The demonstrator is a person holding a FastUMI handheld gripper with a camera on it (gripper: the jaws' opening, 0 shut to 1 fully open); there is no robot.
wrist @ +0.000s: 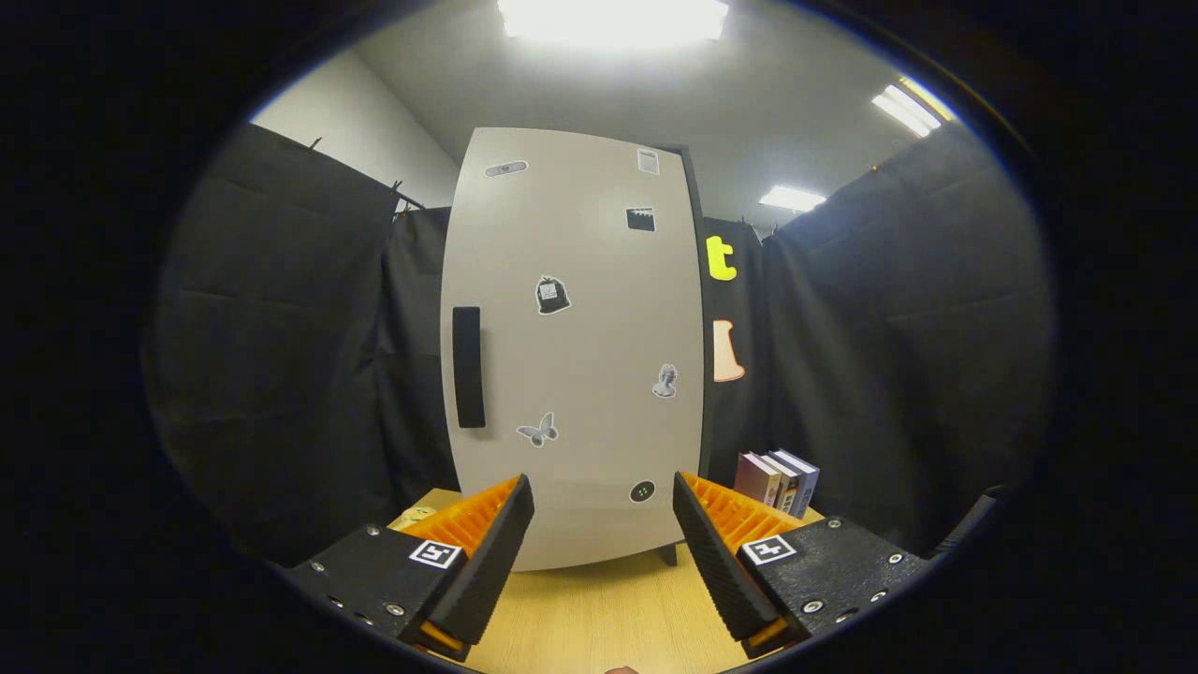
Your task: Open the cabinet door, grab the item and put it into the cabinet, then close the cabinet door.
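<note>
Gripper (604,524) fingers spread wide, holding nothing, facing the shut pale grey stickered cabinet door (576,346). Its black vertical handle (468,367) sits untouched; upright books (777,482) stand beside the cabinet on the light wooden table (599,608).

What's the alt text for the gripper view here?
A tall pale cabinet with its door shut, a dark vertical handle on its left edge and stickers on the front, stands on a wooden table. The open gripper hovers before it, fingers empty. A few books stand right of the cabinet.

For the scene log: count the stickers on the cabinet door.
7 on the door: two along the top, one below the right of those, one mid-door, one mid-right, a butterfly low left, a round one between the open gripper fingers.
</note>
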